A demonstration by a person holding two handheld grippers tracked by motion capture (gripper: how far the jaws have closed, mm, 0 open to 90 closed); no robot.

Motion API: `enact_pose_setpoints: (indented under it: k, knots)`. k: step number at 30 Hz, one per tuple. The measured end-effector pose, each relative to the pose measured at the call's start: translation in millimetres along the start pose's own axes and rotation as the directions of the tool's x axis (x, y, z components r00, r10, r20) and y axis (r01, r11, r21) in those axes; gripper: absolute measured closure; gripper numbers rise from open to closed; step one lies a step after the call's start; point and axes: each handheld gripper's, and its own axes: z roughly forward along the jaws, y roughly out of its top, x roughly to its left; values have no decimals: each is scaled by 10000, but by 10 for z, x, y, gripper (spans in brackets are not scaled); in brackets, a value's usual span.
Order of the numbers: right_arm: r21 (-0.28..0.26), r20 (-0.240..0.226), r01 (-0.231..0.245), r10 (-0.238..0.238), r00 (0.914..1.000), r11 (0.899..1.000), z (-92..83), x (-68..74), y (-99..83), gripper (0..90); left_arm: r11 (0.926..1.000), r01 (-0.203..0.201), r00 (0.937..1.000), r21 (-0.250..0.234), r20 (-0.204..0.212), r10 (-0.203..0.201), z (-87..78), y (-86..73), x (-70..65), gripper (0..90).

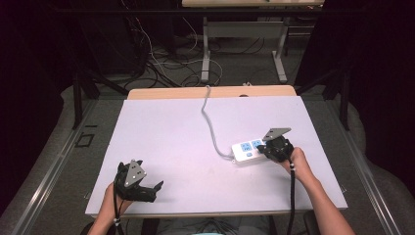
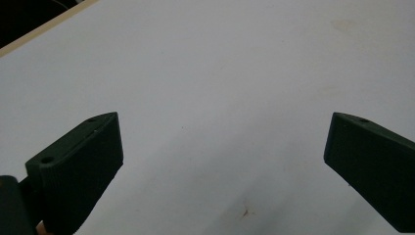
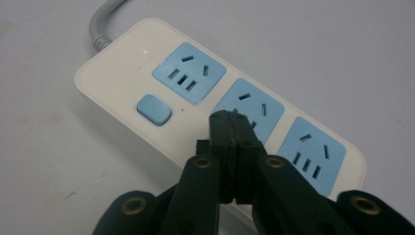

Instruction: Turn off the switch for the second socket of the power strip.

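White power strip (image 3: 147,93) is seen lying crosswise at the table's right, its blue button (image 3: 154,109) just left of the right gripper (image 3: 230,129), jaws pressed together, while the left gripper (image 2: 222,147) is held spread and well apart.

White power strip (image 1: 247,151) with 3 blue sockets on pale table (image 1: 166,142); grey cord (image 1: 210,122) trailing toward far edge.

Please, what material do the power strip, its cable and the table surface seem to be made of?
Power strip: probably hard plastic, smooth and slightly glossy white, with matte light-blue socket faces.
Cable: likely grey rubber or PVC; it curves softly and has a ribbed collar.
Table surface: a matte white sheet, possibly laminate, over a wood-coloured edge.
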Motion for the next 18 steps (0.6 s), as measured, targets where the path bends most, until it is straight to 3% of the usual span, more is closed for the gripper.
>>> enact_pose_setpoints:
  k: [18]
  knots:
    - [10, -133, -240, 240, 9996, 9997, 1, -1, -7, 900, 10000, -13, 10000, -32, -86, 13, -3, 1, -11, 9]
